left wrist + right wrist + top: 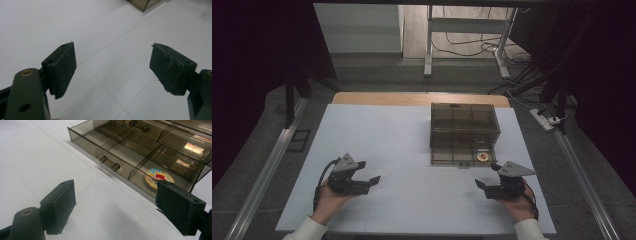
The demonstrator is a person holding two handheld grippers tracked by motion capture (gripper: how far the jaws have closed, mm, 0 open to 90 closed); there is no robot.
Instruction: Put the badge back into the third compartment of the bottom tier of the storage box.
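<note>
A smoky see-through drawer box [464, 125] stands on the white table [387, 135], right of the middle. Its bottom drawer [117, 150] is pulled out toward me, with a small bar handle [109, 163] on its front. A round colourful disc [160, 178] lies in the drawer's right compartment; the same disc [482, 157] sits near the drawer's front right corner. My left gripper [368, 171] rests low at the front left, open and holding nothing [112, 67]. My right gripper [487, 175] is open just in front of the drawer, holding nothing [115, 205].
A second drawer above has its own handle [137, 126] and is closed. A wooden edge [419, 98] shows behind the table. Metal rails [267, 170] run along both sides. Cables and a power strip [544, 119] lie on the floor at the right.
</note>
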